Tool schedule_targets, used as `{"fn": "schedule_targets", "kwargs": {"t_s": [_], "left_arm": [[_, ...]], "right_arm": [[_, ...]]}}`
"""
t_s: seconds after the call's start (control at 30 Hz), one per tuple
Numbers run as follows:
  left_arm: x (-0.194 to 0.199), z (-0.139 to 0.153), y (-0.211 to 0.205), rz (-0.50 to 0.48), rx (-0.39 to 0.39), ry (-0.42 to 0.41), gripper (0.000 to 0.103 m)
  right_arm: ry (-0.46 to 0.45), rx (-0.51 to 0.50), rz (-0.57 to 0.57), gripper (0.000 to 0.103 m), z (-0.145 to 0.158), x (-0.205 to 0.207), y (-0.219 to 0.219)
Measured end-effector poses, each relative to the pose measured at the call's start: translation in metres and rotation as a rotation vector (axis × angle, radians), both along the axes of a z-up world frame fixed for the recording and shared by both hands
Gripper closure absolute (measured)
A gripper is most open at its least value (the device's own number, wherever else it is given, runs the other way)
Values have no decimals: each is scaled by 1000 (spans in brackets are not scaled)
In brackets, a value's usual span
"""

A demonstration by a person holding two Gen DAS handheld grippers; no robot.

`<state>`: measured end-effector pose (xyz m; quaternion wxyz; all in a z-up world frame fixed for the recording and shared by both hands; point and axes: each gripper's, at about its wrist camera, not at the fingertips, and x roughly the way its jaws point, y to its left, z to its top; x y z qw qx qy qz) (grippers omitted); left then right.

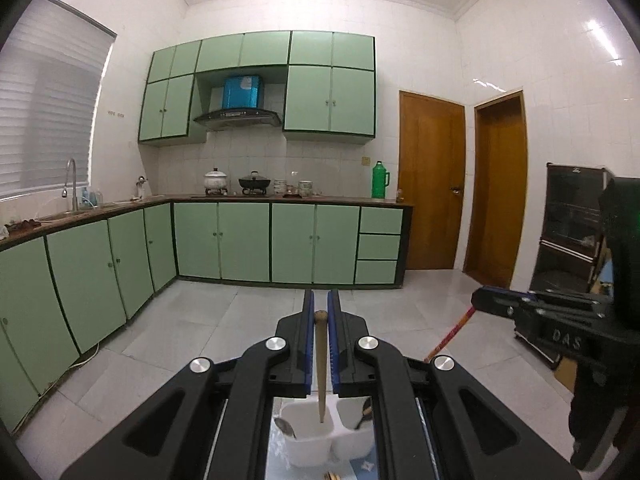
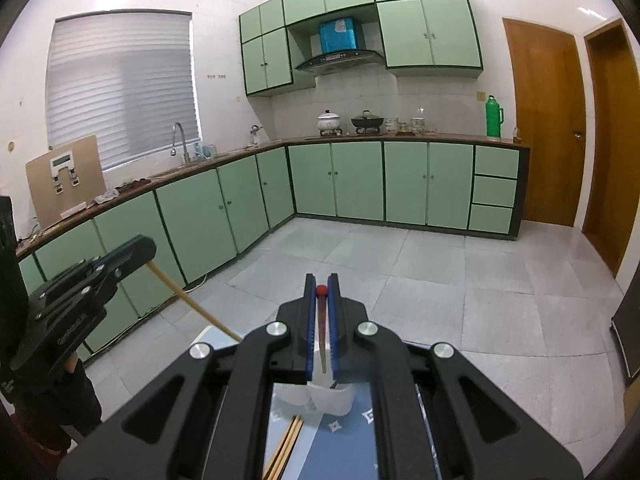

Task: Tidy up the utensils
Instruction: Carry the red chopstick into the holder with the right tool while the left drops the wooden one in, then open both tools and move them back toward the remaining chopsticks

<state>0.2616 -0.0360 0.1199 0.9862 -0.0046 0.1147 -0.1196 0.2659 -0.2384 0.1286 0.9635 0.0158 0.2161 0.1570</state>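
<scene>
My left gripper (image 1: 320,300) is shut on a tan wooden chopstick (image 1: 321,360) that hangs tip-down over a white divided utensil holder (image 1: 308,444). A metal spoon (image 1: 286,428) lies in the holder's left cell and another (image 1: 363,414) in its right cell. My right gripper (image 2: 321,282) is shut on a red-topped chopstick (image 2: 322,328) above the same white holder (image 2: 334,400). Each gripper also shows in the other's view: the right gripper (image 1: 482,300) with its red chopstick (image 1: 448,336), and the left gripper (image 2: 140,250) with the tan chopstick (image 2: 192,304).
A few loose wooden chopsticks (image 2: 286,444) lie on a blue patterned mat (image 2: 344,436) beside the holder. Beyond is tiled floor, green kitchen cabinets (image 1: 224,240), a sink tap (image 1: 72,184), wooden doors (image 1: 432,184) and a dark shelf unit (image 1: 572,232).
</scene>
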Motion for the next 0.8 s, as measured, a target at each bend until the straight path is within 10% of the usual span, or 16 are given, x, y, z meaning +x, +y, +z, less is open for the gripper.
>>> {"fn": "schedule_targets", "kwargs": {"t_s": [0.37, 0.47, 0.8], "left_arm": [[69, -70, -11, -3, 19, 154, 95], [71, -72, -8, -6, 14, 170, 75], [9, -64, 14, 21, 22, 157, 55]], "right_arm": [[138, 3, 23, 97, -55, 56, 21], [142, 1, 15, 86, -59, 57, 23], [70, 20, -79, 51, -52, 9, -11]]}}
